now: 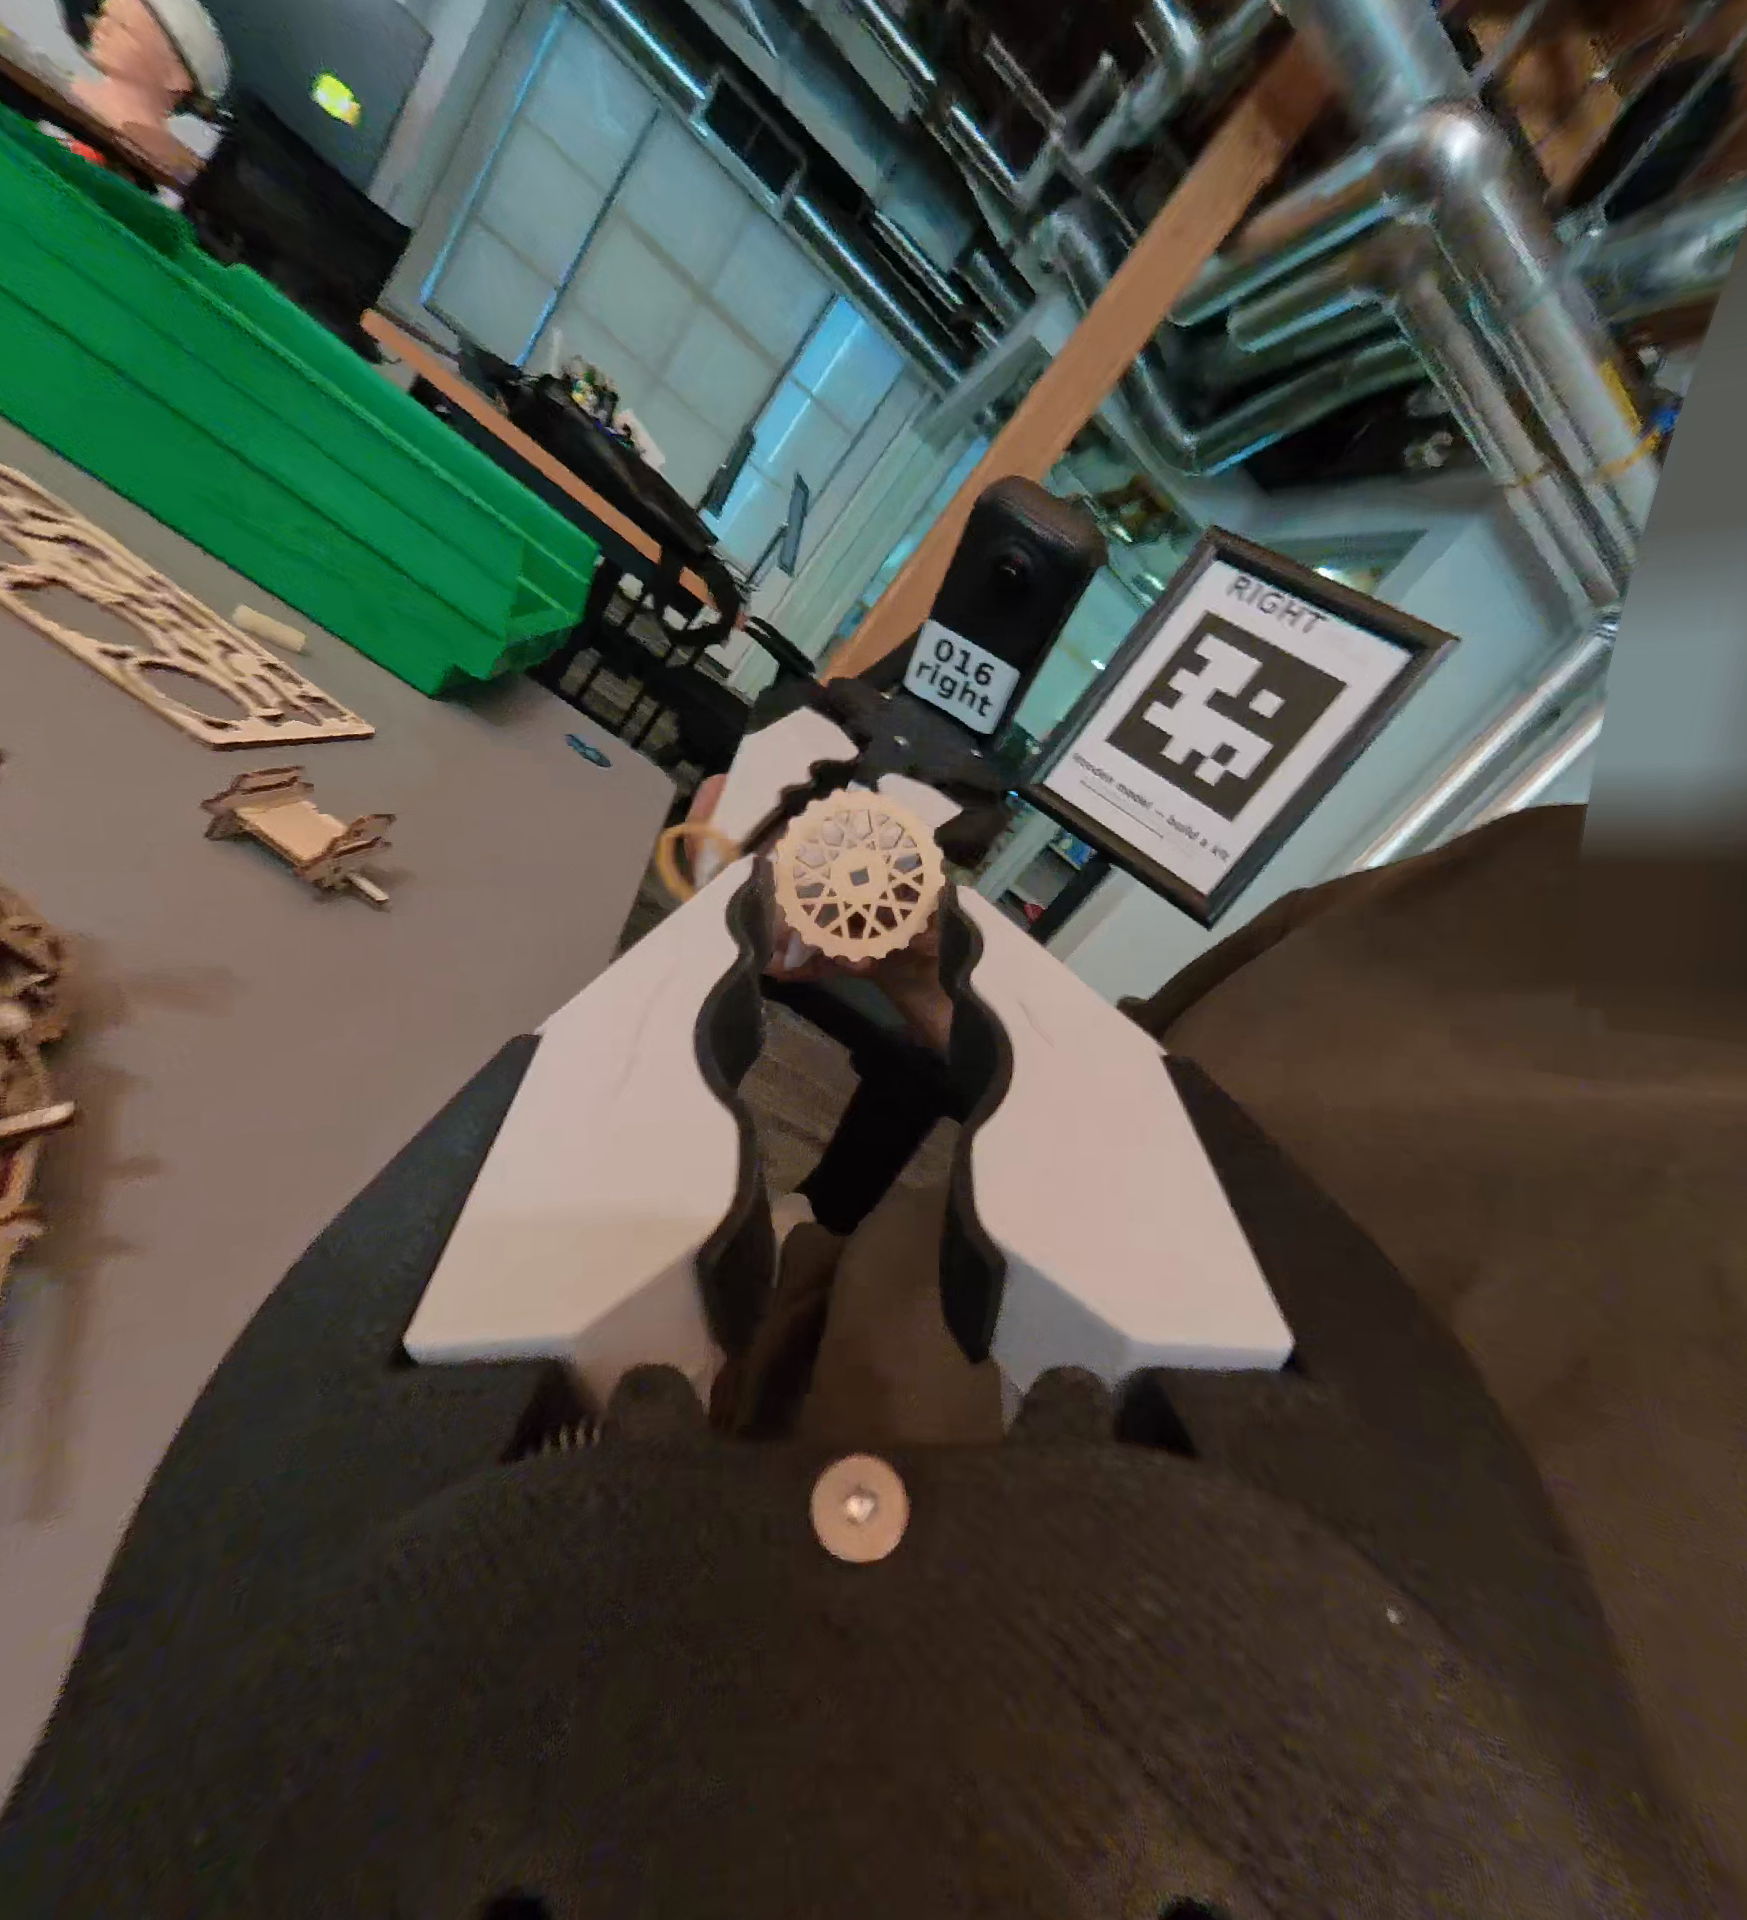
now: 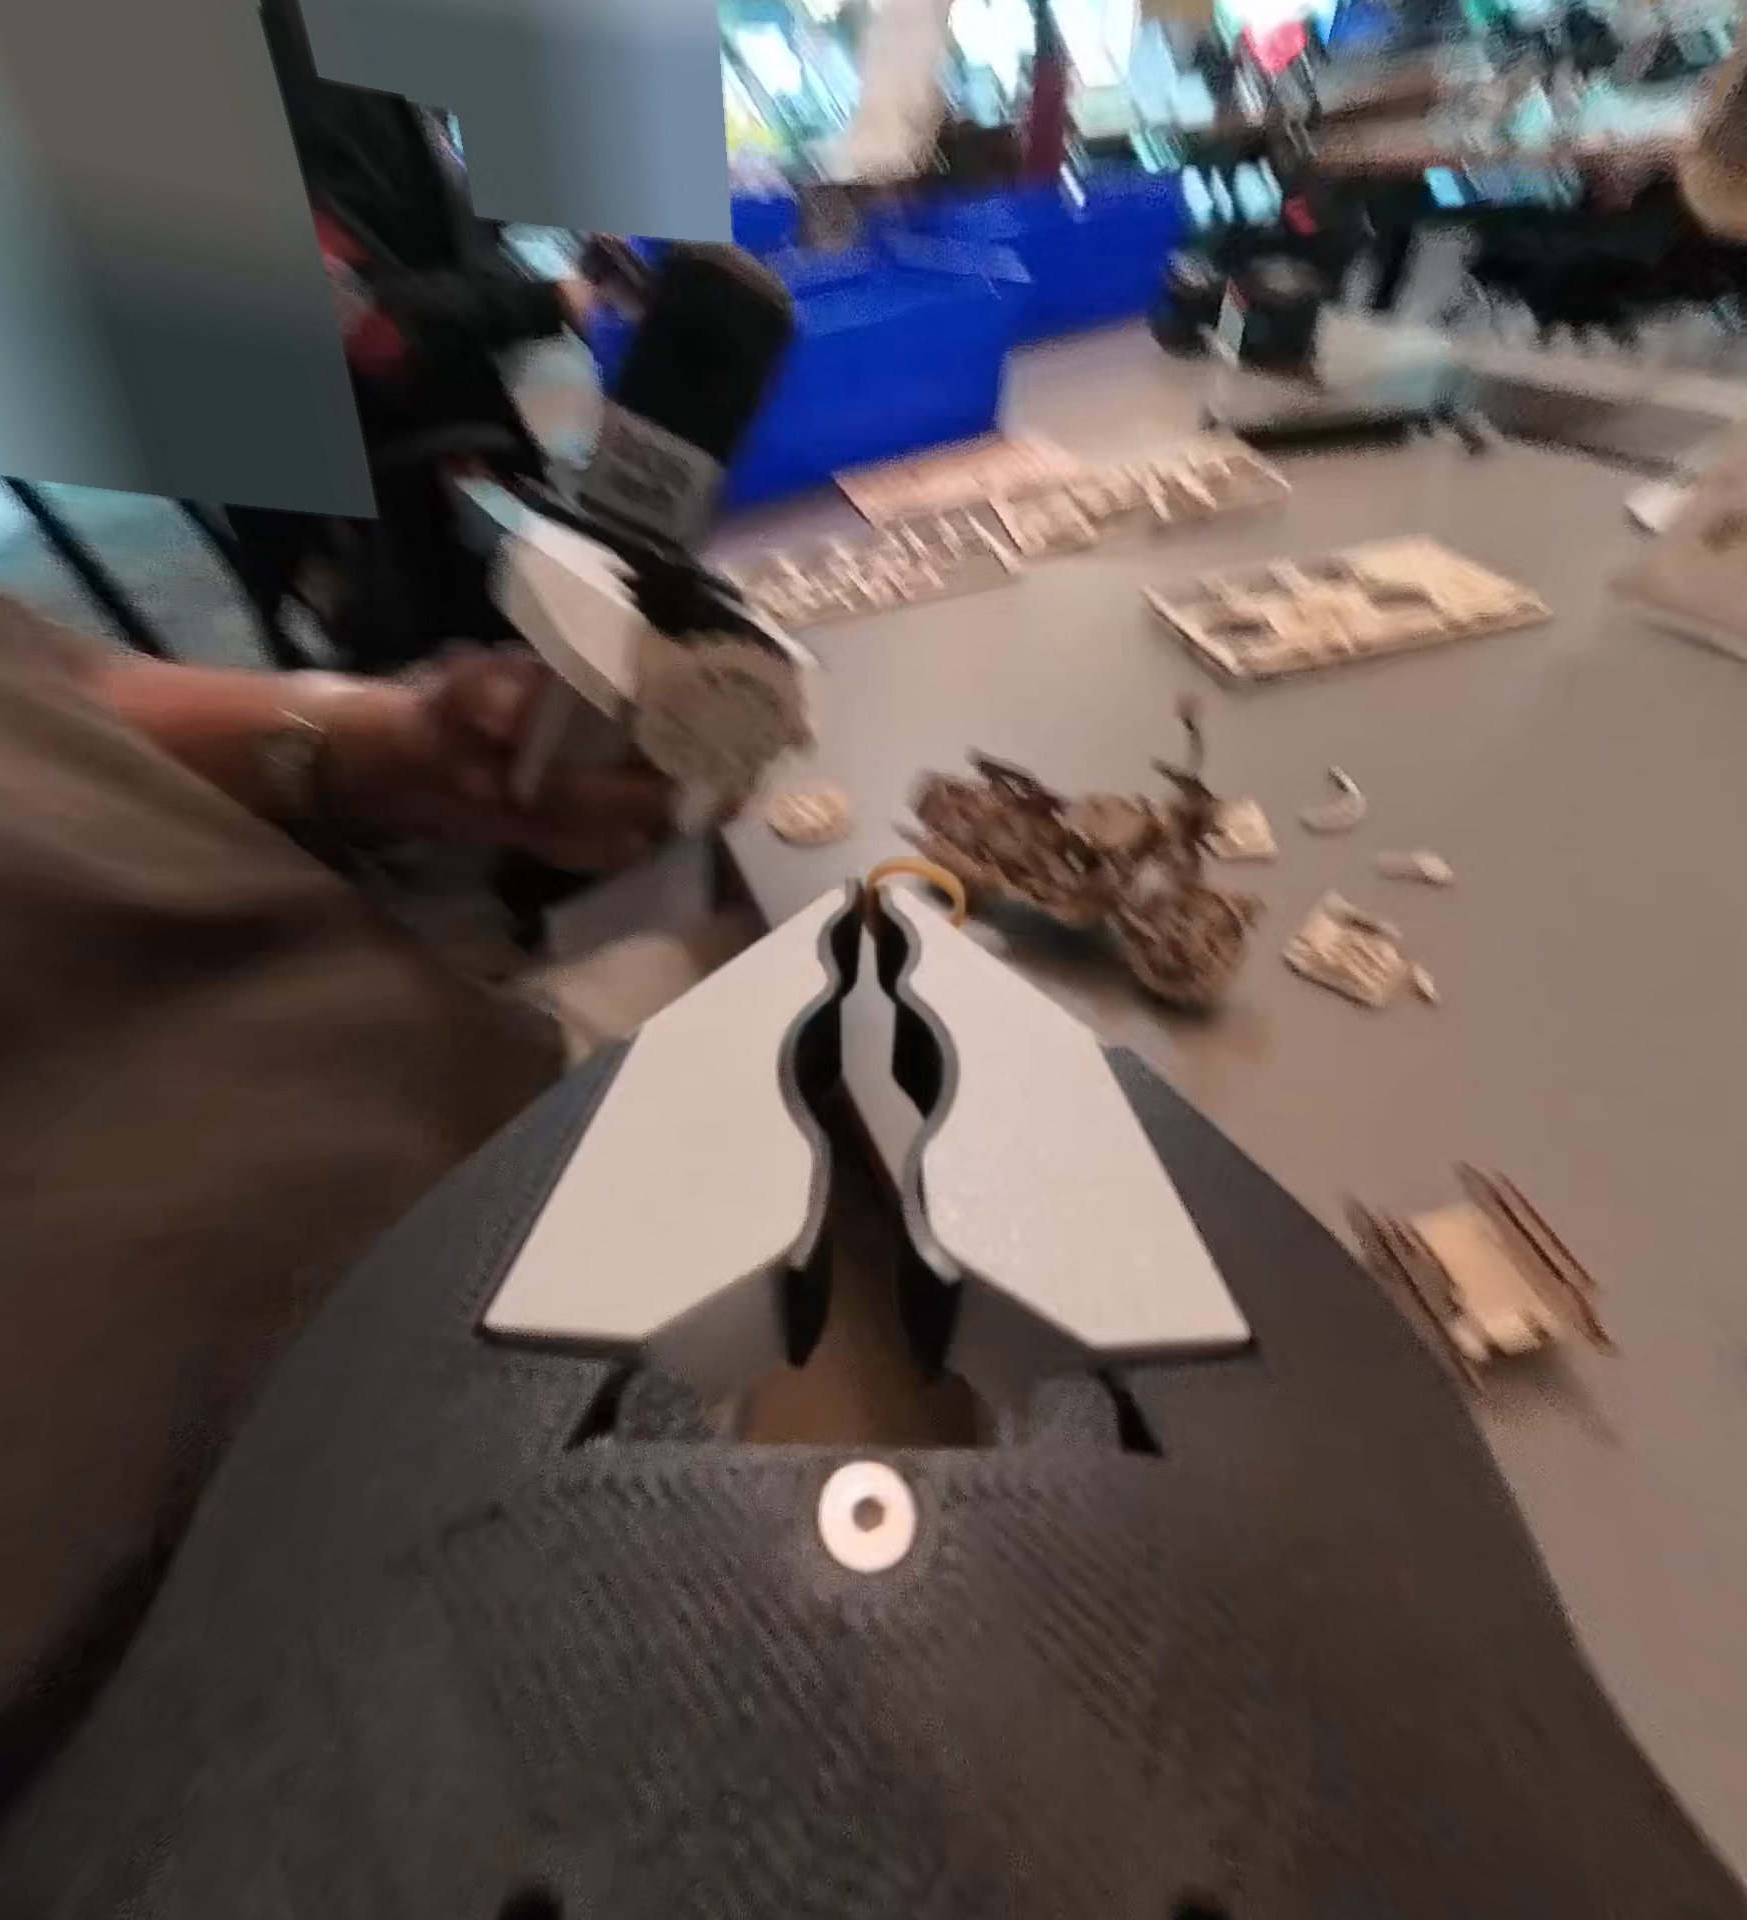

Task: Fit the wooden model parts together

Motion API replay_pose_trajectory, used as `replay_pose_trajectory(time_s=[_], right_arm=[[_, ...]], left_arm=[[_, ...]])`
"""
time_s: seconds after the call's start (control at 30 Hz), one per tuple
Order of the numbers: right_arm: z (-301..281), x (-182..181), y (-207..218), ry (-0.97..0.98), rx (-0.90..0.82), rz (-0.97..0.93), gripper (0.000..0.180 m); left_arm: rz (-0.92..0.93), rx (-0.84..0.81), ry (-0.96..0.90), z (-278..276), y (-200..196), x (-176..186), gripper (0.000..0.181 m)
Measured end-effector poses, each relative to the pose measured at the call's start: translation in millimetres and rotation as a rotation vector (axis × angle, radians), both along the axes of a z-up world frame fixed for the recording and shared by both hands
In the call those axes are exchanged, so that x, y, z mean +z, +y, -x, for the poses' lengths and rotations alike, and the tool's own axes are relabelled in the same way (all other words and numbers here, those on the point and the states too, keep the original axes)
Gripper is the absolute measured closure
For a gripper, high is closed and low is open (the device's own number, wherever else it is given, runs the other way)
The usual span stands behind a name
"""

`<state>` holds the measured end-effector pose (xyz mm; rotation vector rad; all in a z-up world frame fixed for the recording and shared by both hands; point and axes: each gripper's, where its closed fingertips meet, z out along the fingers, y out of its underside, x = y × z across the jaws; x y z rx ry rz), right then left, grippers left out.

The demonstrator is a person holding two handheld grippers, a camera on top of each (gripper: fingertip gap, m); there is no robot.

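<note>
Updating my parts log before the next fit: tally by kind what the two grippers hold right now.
Wooden gear wheel: 1, in left gripper
Yellow rubber band: 1, in right gripper
Total: 2

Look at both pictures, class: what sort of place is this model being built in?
Probably a workshop or lab hall, not a home. Bare metal pipes run under the ceiling, a large grey worktable holds laser-cut wooden sheets, and green bins stand along the table's edge.
</note>
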<state>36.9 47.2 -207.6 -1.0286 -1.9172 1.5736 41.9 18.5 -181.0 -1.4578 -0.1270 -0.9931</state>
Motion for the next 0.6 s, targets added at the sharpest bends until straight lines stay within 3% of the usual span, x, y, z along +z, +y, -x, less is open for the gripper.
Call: replay_pose_trajectory(time_s=[0.13, 0.23, 0.33, 0.47, 0.6], right_arm=[[6, -73, 29, -0.269, -0.100, -0.330, 0.178], [6, -97, 32, -0.351, -0.135, -0.454, 0.172], [9, -93, 27, -0.343, -0.140, -0.434, 0.153], [9, -78, 30, -0.309, -0.110, -0.361, 0.147], [15, -27, 5, -0.105, -0.025, -0.102, 0.138]], left_arm=[[0.052, 0.074, 0.063, 17, 1, -11, 0.151], [0.081, 0.097, 0.085, 23, 1, -18, 0.151], [0.093, 0.090, 0.058, 22, 2, -21, 0.151], [0.111, 0.094, 0.040, 24, 1, -24, 0.151], [0.057, 0.055, -0.075, 24, -2, -16, 0.151]])
